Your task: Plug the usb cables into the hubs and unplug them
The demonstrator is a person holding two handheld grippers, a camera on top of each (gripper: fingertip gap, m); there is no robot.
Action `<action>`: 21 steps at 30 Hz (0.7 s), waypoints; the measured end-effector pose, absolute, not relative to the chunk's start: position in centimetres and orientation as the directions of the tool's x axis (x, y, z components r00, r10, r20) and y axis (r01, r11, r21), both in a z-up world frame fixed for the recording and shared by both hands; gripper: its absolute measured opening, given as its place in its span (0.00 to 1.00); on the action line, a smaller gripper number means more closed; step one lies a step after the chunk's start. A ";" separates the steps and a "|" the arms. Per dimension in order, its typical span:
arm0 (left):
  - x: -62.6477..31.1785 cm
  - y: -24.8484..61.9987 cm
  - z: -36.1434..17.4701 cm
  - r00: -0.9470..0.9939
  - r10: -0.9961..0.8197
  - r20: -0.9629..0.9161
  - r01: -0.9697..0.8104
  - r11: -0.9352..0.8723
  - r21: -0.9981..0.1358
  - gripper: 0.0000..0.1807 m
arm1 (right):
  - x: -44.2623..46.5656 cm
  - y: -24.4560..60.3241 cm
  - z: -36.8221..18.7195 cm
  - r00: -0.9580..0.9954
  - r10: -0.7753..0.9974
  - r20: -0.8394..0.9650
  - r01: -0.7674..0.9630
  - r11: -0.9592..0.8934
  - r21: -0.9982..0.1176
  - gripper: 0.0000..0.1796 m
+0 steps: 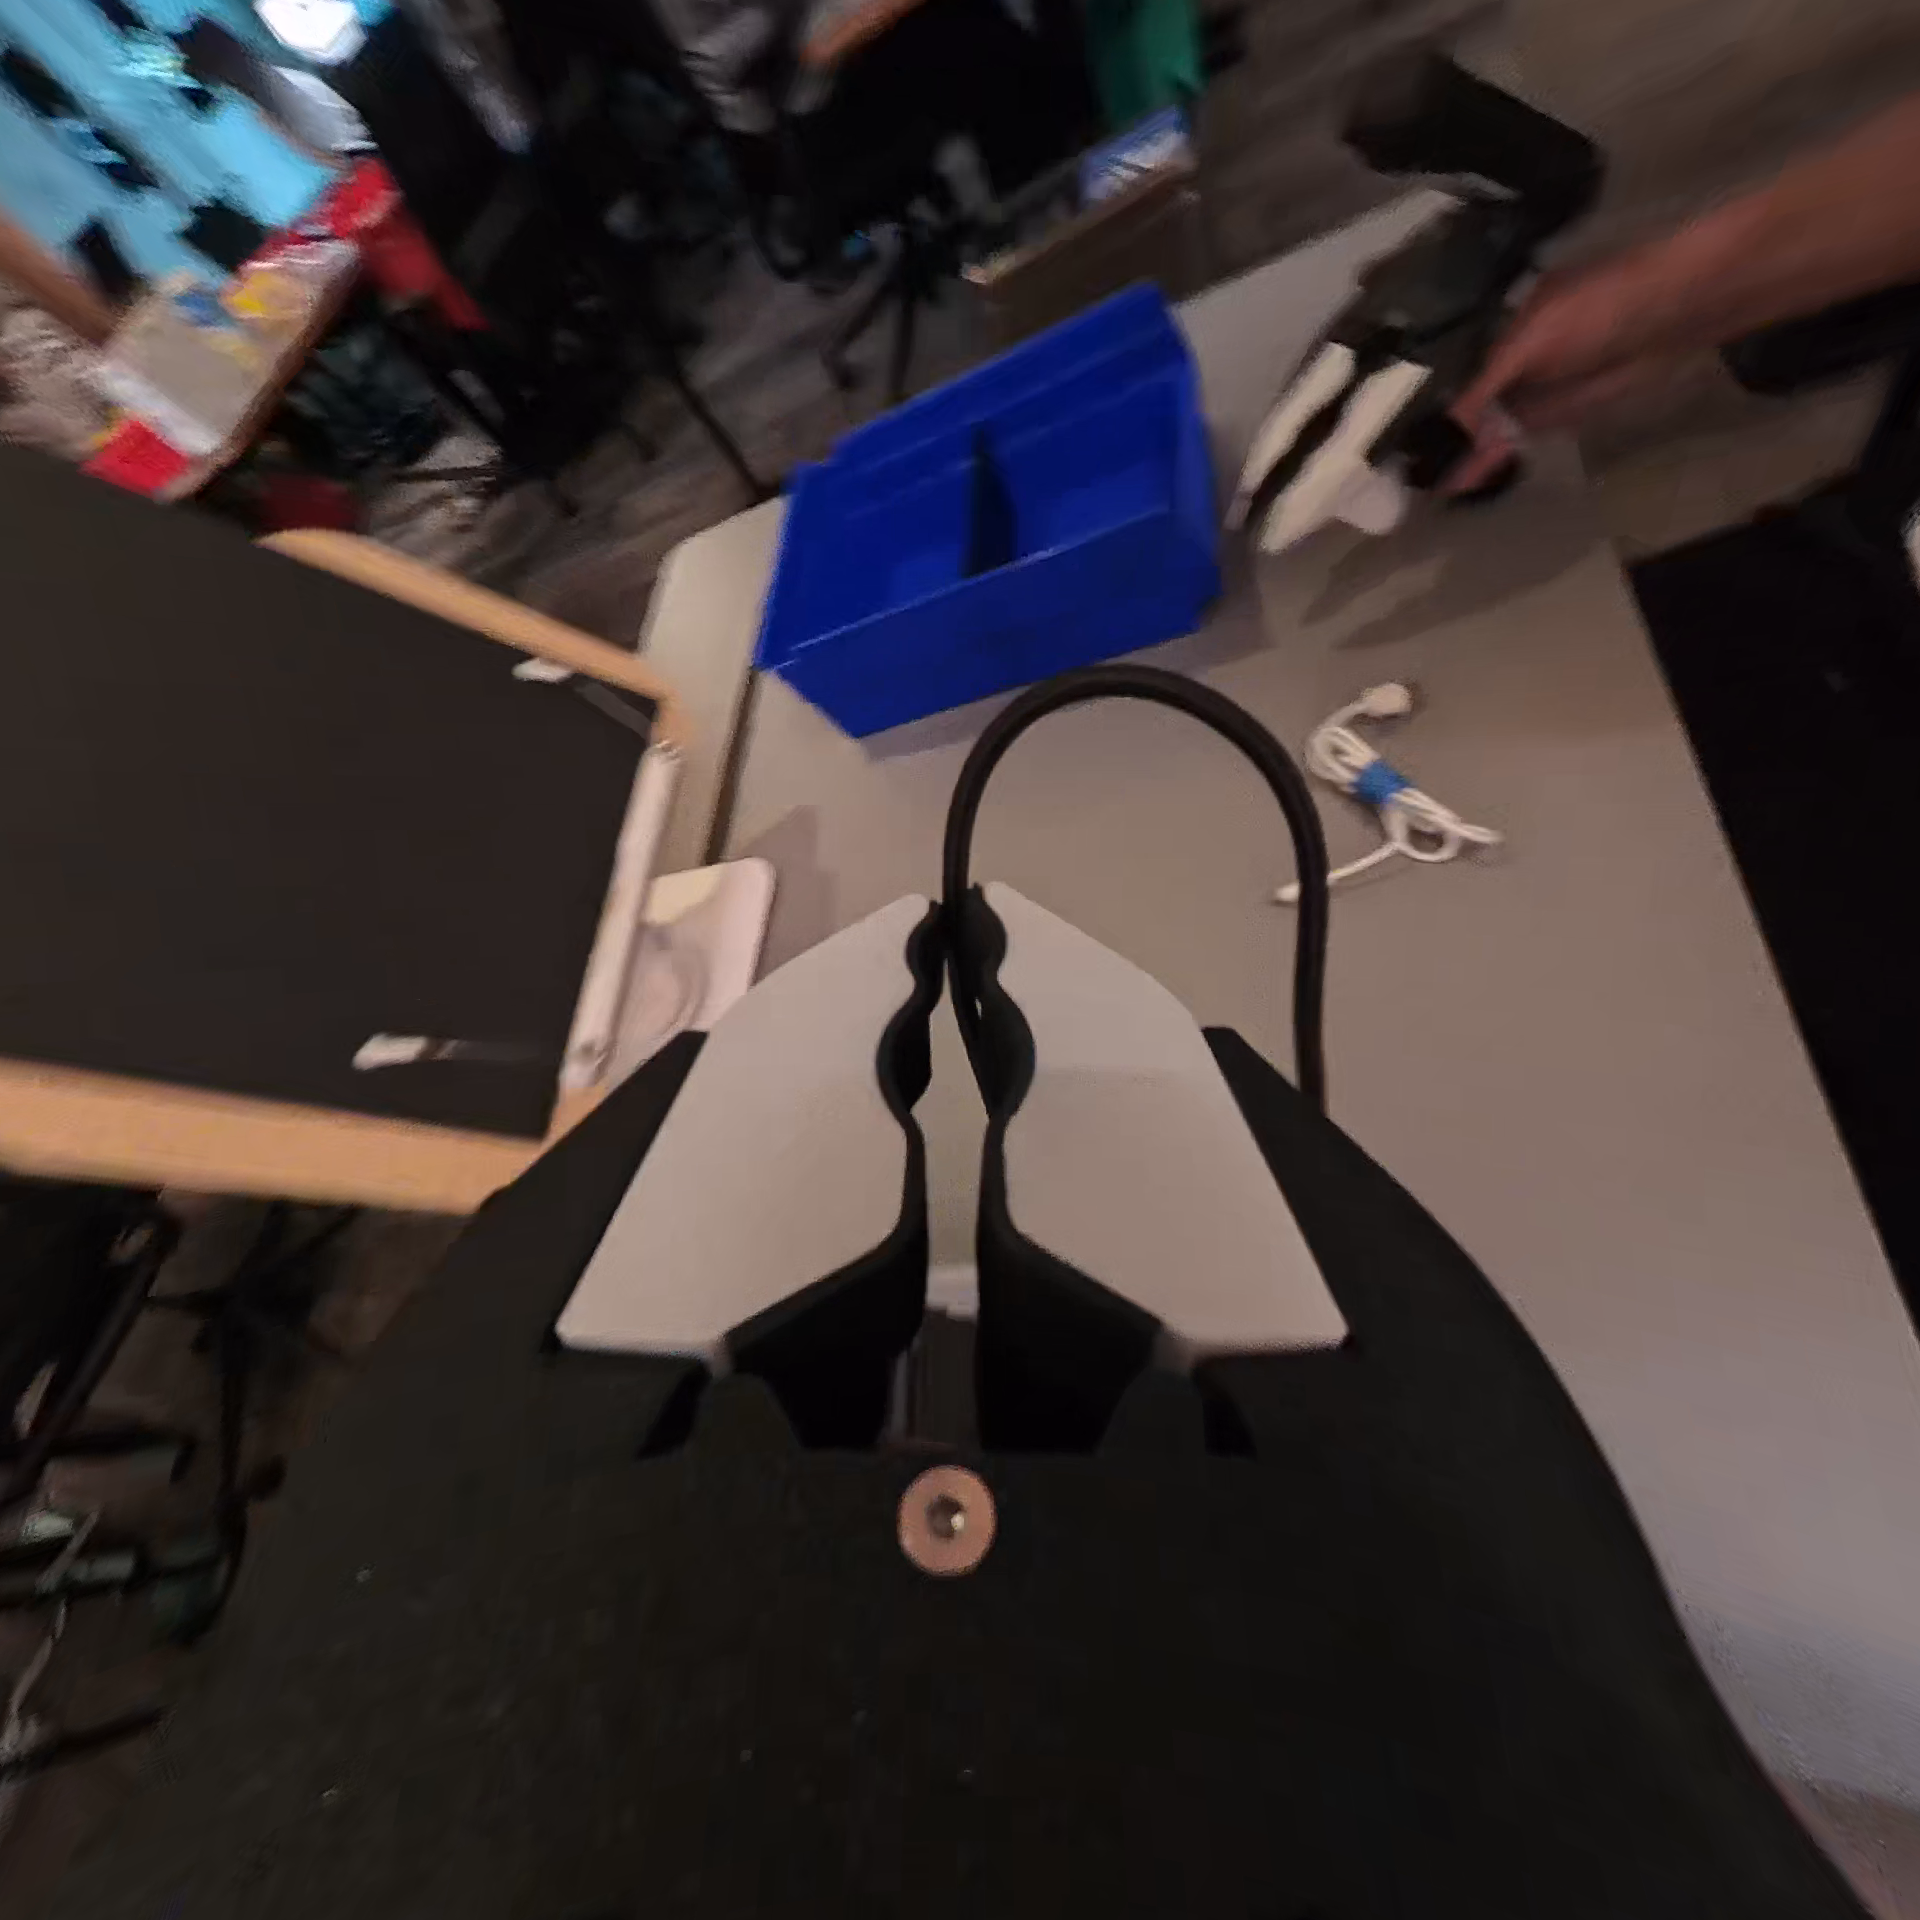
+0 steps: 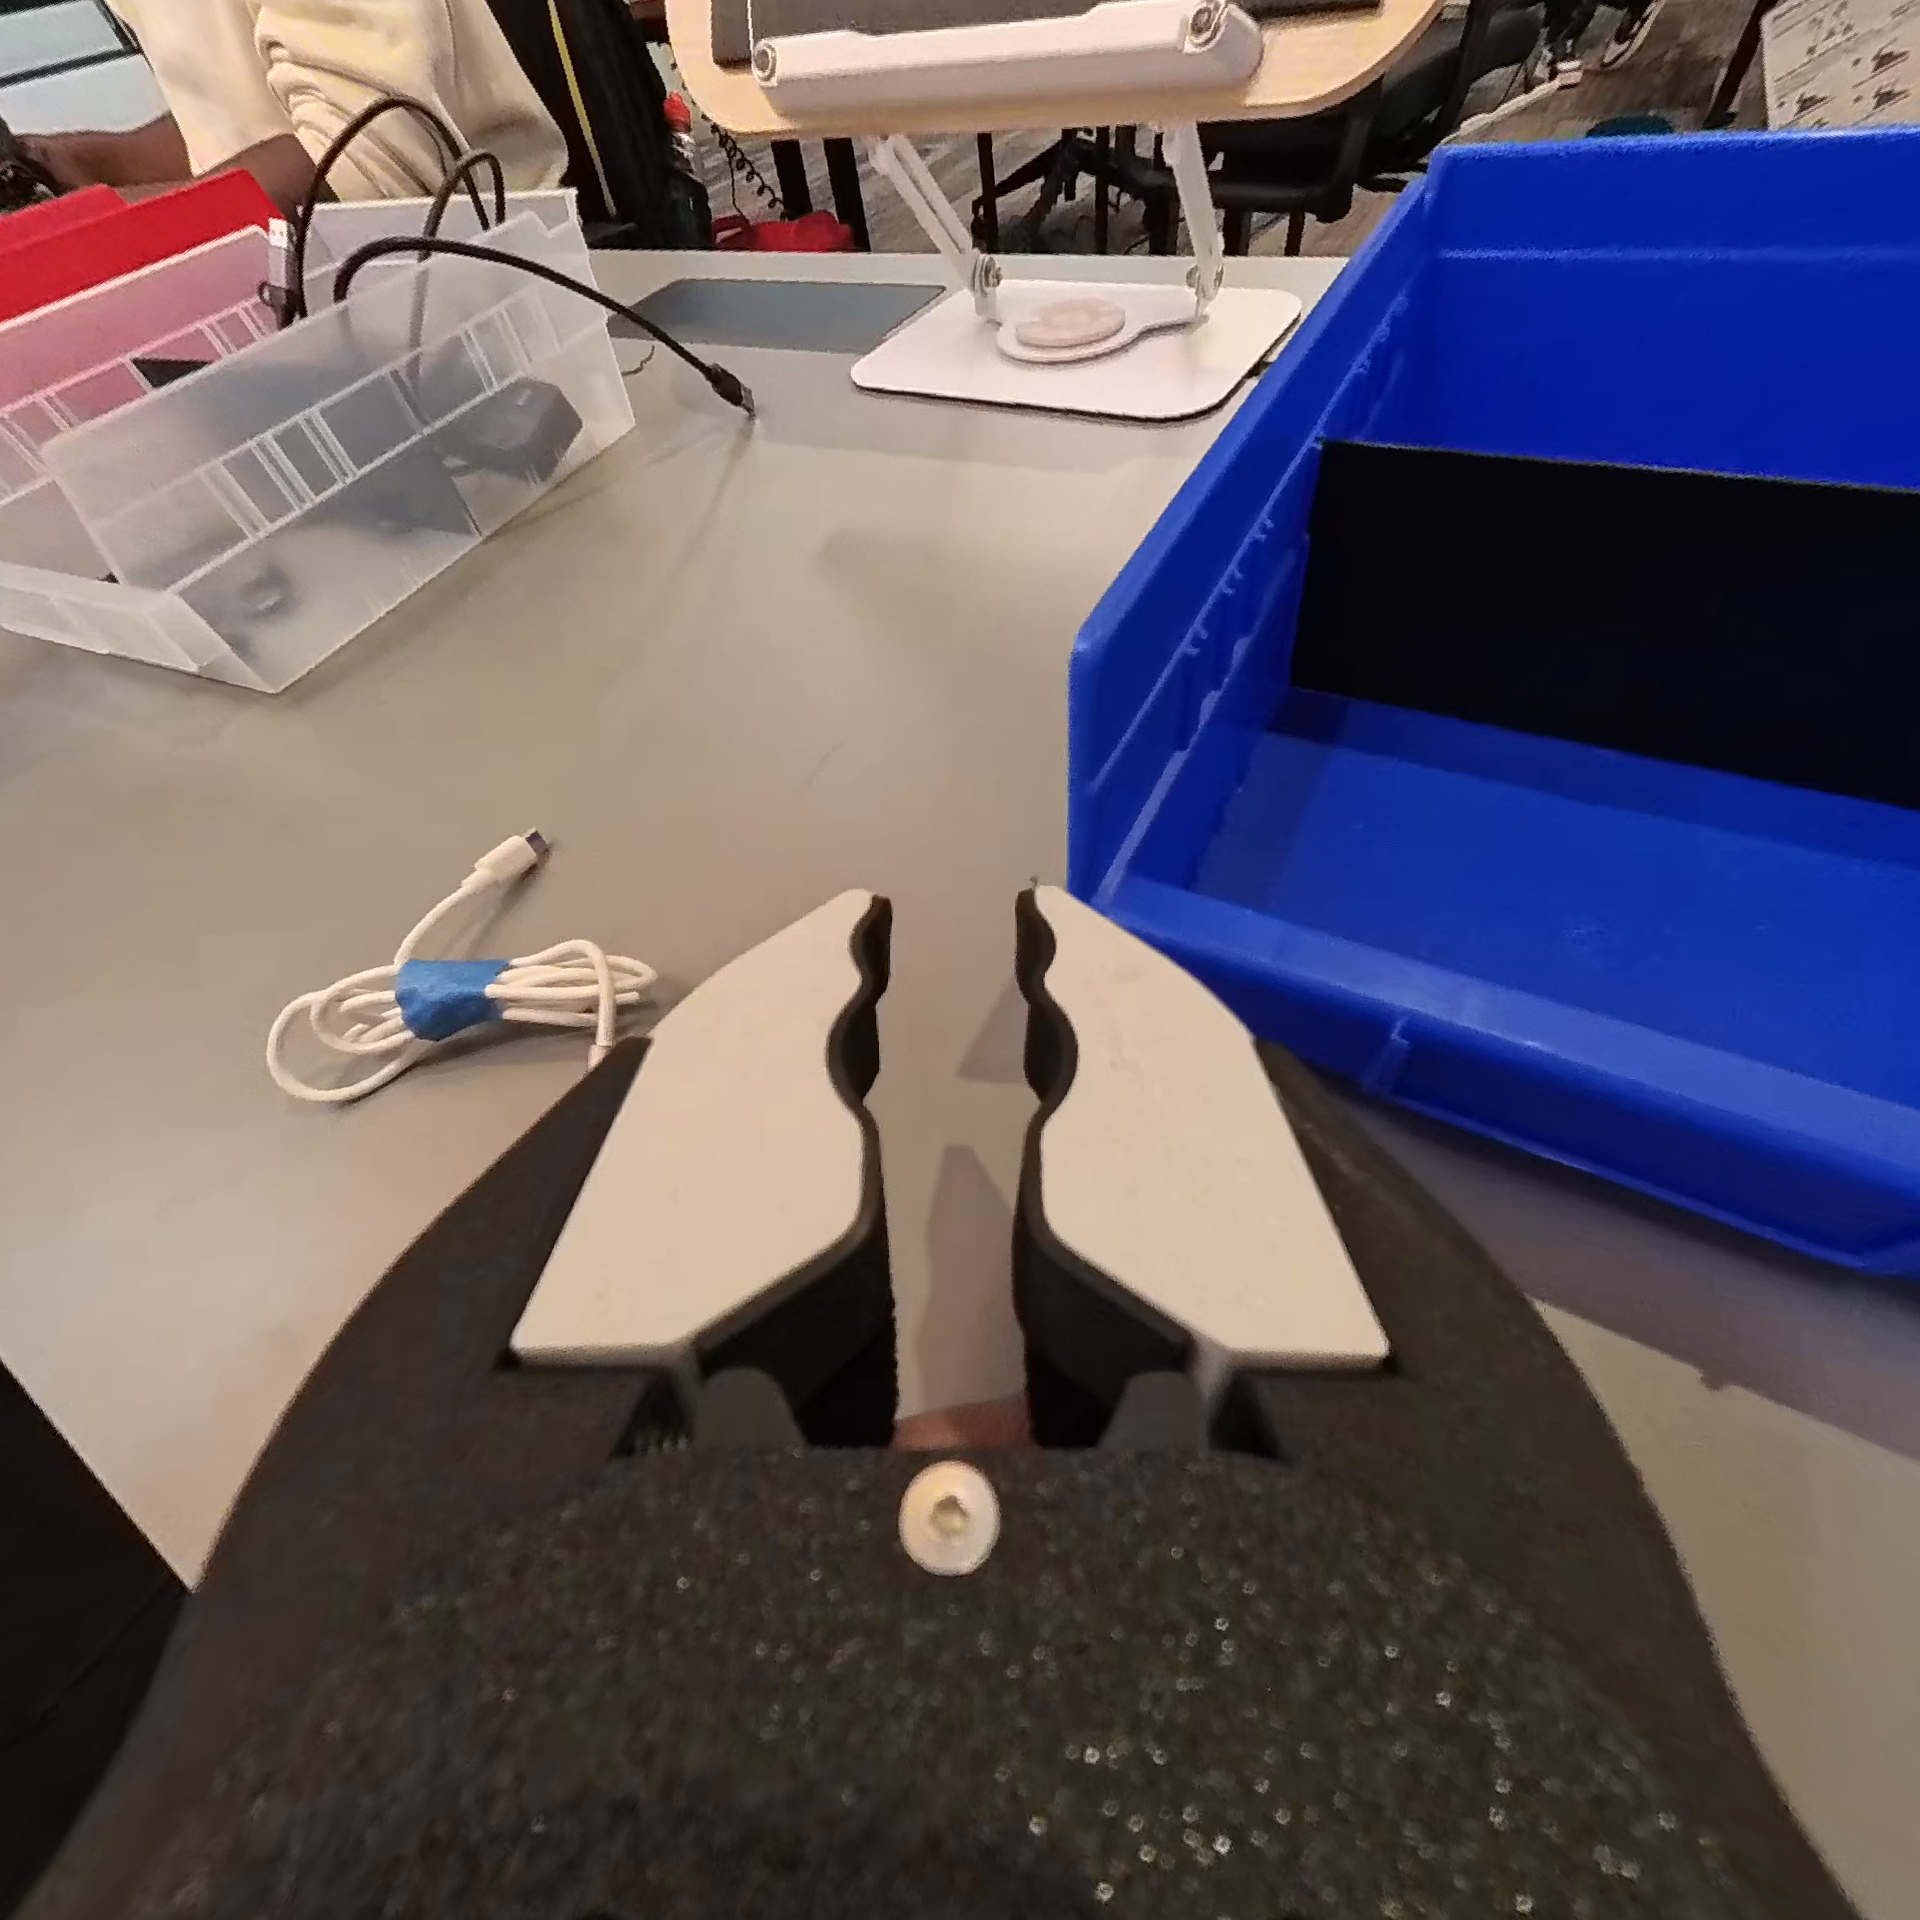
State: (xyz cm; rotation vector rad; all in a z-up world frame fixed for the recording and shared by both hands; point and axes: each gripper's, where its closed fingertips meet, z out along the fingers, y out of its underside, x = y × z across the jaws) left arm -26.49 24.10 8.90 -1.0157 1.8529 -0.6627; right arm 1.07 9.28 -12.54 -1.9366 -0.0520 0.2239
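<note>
My left gripper point(image 1: 958, 914) is shut on a black cable point(image 1: 1132, 686) that loops up from the fingertips, arches right and drops behind the right finger; its ends are hidden. A white usb cable bundled with blue tape point(image 1: 1377, 790) lies on the grey table right of it; it also shows in the right wrist view point(image 2: 457, 1003), left of my right gripper point(image 2: 954, 914). My right gripper is open and empty, low over the table beside the blue bin point(image 2: 1143, 748). It also shows far off in the left wrist view point(image 1: 1309, 457). No hub is clearly visible.
The blue bin with a black divider point(image 1: 997, 551) stands at the table's far side. A frosted plastic organiser point(image 2: 312, 457) holds black items and black braided cables point(image 2: 665, 343). A white stand point(image 2: 1081, 343) and a red tray point(image 2: 125, 239) stand behind. A black-topped side table point(image 1: 291, 790) stands left.
</note>
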 end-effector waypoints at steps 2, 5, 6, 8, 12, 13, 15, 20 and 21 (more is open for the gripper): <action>-23.3 20.8 6.5 -0.399 -0.801 -0.446 -0.409 0.591 -0.696 0.02 | 1.3 9.2 -12.4 0.983 0.136 -0.125 -0.068 -0.365 -0.929 0.13; -18.9 16.7 1.1 -0.590 -0.715 -0.376 -0.452 0.678 -0.580 0.02 | 1.6 9.1 -12.3 0.983 0.131 -0.131 -0.076 -0.359 -0.930 0.13; -17.6 15.5 -1.0 -0.645 -0.685 -0.338 -0.461 0.702 -0.543 0.02 | 1.6 9.0 -12.2 0.983 0.129 -0.134 -0.080 -0.356 -0.931 0.13; -15.3 13.3 -5.1 -0.740 -0.623 -0.253 -0.460 0.744 -0.484 0.02 | 1.9 8.9 -12.1 0.983 0.122 -0.137 -0.086 -0.352 -0.932 0.13; -11.3 8.9 -11.4 -0.863 -0.494 -0.109 -0.402 0.800 -0.446 0.02 | 2.4 8.6 -11.9 0.984 0.104 -0.145 -0.102 -0.340 -0.935 0.13; -10.3 8.2 -12.6 -0.879 -0.467 -0.094 -0.388 0.816 -0.428 0.02 | 2.6 8.5 -11.8 0.984 0.098 -0.149 -0.107 -0.338 -0.935 0.12; -8.4 6.9 -14.4 -0.898 -0.433 -0.073 -0.367 0.832 -0.416 0.02 | 3.1 8.3 -11.8 0.984 0.084 -0.156 -0.119 -0.336 -0.934 0.12; -5.7 5.7 -14.9 -0.873 -0.486 -0.042 -0.409 0.777 -0.478 0.09 | 4.0 7.7 -11.8 0.980 0.058 -0.192 -0.163 -0.331 -0.929 0.12; -5.5 5.9 -14.2 -0.857 -0.514 -0.044 -0.422 0.748 -0.512 0.14 | 4.2 7.5 -11.8 0.979 0.054 -0.199 -0.170 -0.331 -0.928 0.12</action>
